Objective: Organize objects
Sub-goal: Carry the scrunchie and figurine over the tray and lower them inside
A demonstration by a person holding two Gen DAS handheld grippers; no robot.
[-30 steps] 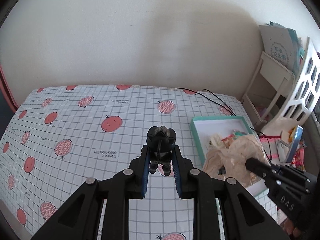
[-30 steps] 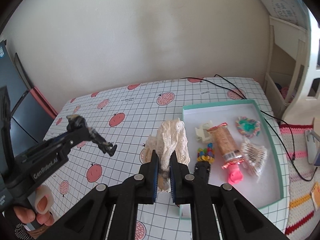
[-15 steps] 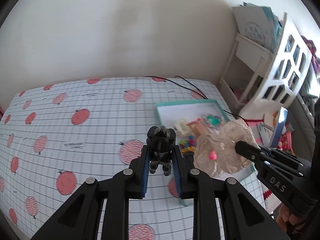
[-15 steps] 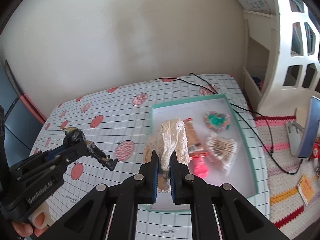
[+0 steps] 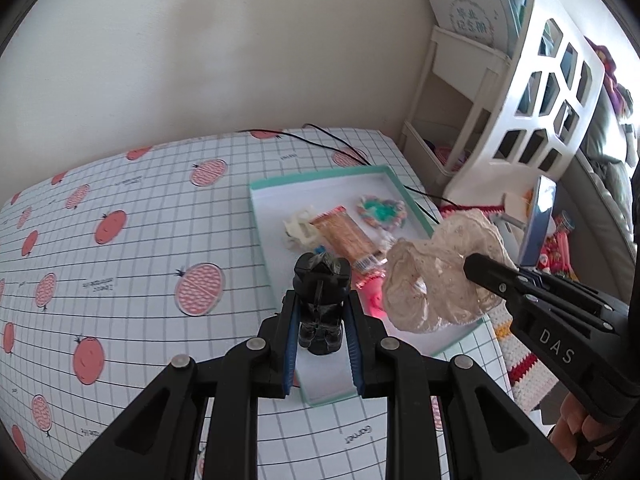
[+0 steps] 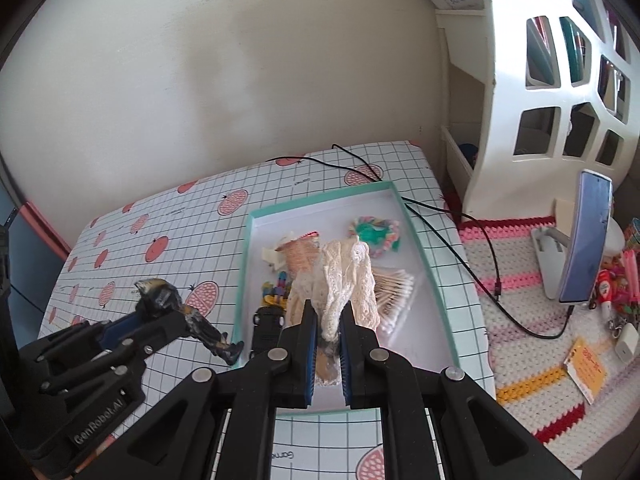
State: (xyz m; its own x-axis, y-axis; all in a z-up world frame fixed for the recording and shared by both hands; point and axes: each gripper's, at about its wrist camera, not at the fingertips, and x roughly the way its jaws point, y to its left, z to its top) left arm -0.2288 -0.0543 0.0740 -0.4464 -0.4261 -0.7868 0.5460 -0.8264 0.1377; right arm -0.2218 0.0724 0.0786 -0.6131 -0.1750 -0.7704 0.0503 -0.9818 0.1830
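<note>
My left gripper (image 5: pixel 321 312) is shut on a small black toy figure (image 5: pixel 321 300), held above the near left part of the teal-rimmed white tray (image 5: pixel 320 176). From the right wrist view the same figure (image 6: pixel 188 316) hangs in the left gripper (image 6: pixel 176 320) just left of the tray (image 6: pixel 320 200). My right gripper (image 6: pixel 327 320) is shut on a cream lace scrunchie (image 6: pixel 344 276), which hangs over the tray's middle; the scrunchie (image 5: pixel 436 276) shows beside the right gripper (image 5: pixel 476 268) in the left wrist view.
In the tray lie a snack packet (image 5: pixel 344 232), a colourful scrunchie (image 6: pixel 374 234), cotton swabs (image 6: pixel 394 288), a cream hair clip (image 5: pixel 298 228), a pink item (image 5: pixel 374 300) and beads (image 6: pixel 276 292). A black cable (image 6: pixel 476 256) runs off the table. A white shelf (image 6: pixel 552 80) and phone (image 6: pixel 584 236) stand right.
Both grippers have swung right with their loads, from beside the tray to over it. The figure and the lace scrunchie stay gripped.
</note>
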